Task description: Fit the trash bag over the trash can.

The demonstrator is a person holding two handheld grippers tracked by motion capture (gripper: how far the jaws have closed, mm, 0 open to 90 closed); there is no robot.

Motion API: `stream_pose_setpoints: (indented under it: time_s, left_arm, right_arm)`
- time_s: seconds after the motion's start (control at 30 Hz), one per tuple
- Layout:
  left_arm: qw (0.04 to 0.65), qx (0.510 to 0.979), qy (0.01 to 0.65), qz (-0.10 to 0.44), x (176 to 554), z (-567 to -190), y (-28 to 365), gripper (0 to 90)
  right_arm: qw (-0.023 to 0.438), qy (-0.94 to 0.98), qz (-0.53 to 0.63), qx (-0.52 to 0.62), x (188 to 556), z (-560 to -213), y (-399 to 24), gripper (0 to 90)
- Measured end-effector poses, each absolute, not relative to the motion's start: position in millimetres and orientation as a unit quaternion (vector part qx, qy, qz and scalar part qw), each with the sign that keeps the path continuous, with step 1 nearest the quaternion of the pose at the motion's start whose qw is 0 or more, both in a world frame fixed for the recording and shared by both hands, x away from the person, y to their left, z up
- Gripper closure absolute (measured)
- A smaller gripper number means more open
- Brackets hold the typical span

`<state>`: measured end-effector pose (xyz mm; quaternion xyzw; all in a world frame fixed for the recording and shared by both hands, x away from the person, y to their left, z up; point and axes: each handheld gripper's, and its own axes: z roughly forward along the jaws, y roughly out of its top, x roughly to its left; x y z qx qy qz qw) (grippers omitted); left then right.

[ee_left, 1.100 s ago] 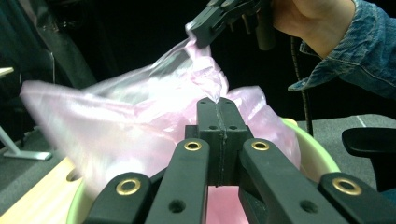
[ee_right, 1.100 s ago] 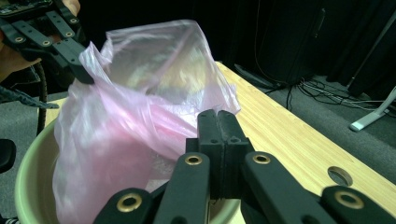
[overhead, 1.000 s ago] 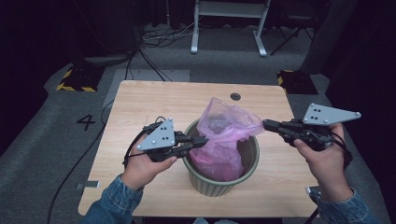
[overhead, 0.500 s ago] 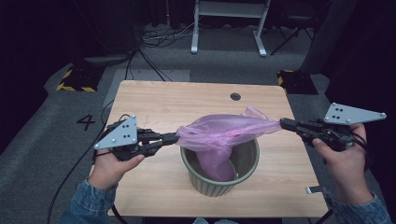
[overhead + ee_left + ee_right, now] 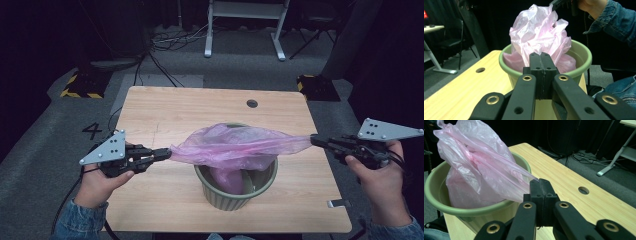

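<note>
A pink plastic bag [image 5: 235, 147] hangs into a green round bin [image 5: 235, 192] near the table's front edge. Its rim is stretched flat across the bin's mouth between both grippers. My left gripper [image 5: 167, 152] is shut on the bag's left edge, left of the bin. My right gripper [image 5: 315, 140] is shut on the bag's right edge, beyond the bin's right side. In the left gripper view, the bag [image 5: 541, 32] rises crumpled from the bin [image 5: 581, 53] beyond the closed jaws. In the right gripper view, the taut bag [image 5: 486, 167] runs from the bin [image 5: 456, 211] into the closed jaws.
The wooden table [image 5: 190, 110] has a round cable hole [image 5: 252, 103] at its far right. A small grey clip [image 5: 337, 203] lies near the front right corner. Beyond the table, cables and a white desk frame [image 5: 245, 20] stand on the grey floor.
Both hands have drawn apart, left gripper leftward and right gripper rightward, pulling the bag from a bunched lump above the bin into a wide flat stretch across it.
</note>
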<state>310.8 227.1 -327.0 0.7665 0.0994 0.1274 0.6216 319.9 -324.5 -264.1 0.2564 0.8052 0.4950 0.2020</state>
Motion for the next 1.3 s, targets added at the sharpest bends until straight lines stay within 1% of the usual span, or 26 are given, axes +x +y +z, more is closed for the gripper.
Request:
stream_pose_setpoints:
  time_s: [0.1,0.13,0.17,0.2,0.27,0.3,0.33,0.47,0.53,0.67,0.7,0.73,0.77,0.8,0.83,0.87,0.93,1.0,1.1,1.17,1.2,1.3]
  left_arm:
    - [0.617,0.77,0.105,0.123,312,-333,226,88.7]
    - [0.62,0.765,0.116,0.128,312,-335,225,82.1]
    - [0.623,0.761,0.122,0.132,313,-336,225,67.4]
    - [0.626,0.758,0.126,0.135,313,-336,224,59.6]
    - [0.639,0.749,0.118,0.128,314,-334,222,50.6]
    - [0.645,0.745,0.114,0.123,313,-332,221,43.9]
    - [0.649,0.743,0.11,0.118,313,-331,219,40.2]
    - [0.652,0.742,0.103,0.115,314,-325,211,32.1]
    - [0.645,0.747,0.107,0.118,315,-323,206,32.2]
    - [0.611,0.771,0.122,0.132,321,-327,193,33.4]
    - [0.602,0.778,0.126,0.13,323,-330,191,37.2]
    - [0.594,0.785,0.125,0.128,325,-332,190,44.4]
    - [0.589,0.788,0.126,0.127,326,-334,188,50.6]
    - [0.584,0.792,0.127,0.124,328,-335,188,60.3]
    - [0.582,0.794,0.128,0.121,330,-337,187,70.4]
    - [0.583,0.793,0.13,0.123,332,-338,187,73.8]
    - [0.586,0.789,0.136,0.119,335,-338,187,87.1]
    - [0.589,0.784,0.151,0.126,340,-338,188,89.6]
    - [0.594,0.777,0.164,0.13,346,-340,189,89.8]
    - [0.584,0.783,0.173,0.123,349,-344,188,89.3]
    - [0.575,0.789,0.177,0.121,351,-346,186,87.2]
    - [0.567,0.794,0.186,0.116,355,-354,182,76.2]
  right_arm:
    - [0.196,0.809,0.492,0.255,321,-270,-321,90.0]
    - [0.194,0.809,0.494,0.254,322,-271,-320,89.9]
    - [0.189,0.808,0.498,0.251,322,-273,-317,88.0]
    - [0.188,0.808,0.5,0.249,322,-274,-316,86.8]
    - [0.187,0.808,0.503,0.244,323,-275,-311,85.7]
    - [0.185,0.809,0.504,0.24,324,-275,-309,84.2]
    - [0.184,0.809,0.506,0.238,324,-275,-306,82.2]
    - [0.187,0.806,0.51,0.237,329,-276,-298,72.8]
    - [0.185,0.803,0.515,0.236,331,-277,-295,70.5]
    - [0.174,0.807,0.514,0.231,337,-280,-284,63.7]
    - [0.17,0.81,0.512,0.229,338,-282,-281,65.1]
    - [0.169,0.814,0.508,0.227,339,-283,-279,69.3]
    - [0.164,0.819,0.503,0.223,340,-284,-276,77.6]
    - [0.161,0.823,0.499,0.219,340,-285,-275,83.7]
    - [0.161,0.824,0.498,0.216,341,-285,-273,87.0]
    - [0.161,0.824,0.499,0.214,343,-284,-271,88.2]
    - [0.166,0.82,0.505,0.213,347,-283,-268,89.0]
    - [0.173,0.815,0.509,0.215,353,-281,-265,89.2]
    - [0.18,0.807,0.514,0.227,367,-279,-264,89.2]
    - [0.185,0.802,0.517,0.236,379,-278,-263,89.9]
    - [0.187,0.8,0.518,0.238,383,-278,-262,89.9]
    - [0.179,0.791,0.53,0.248,398,-277,-258,89.5]
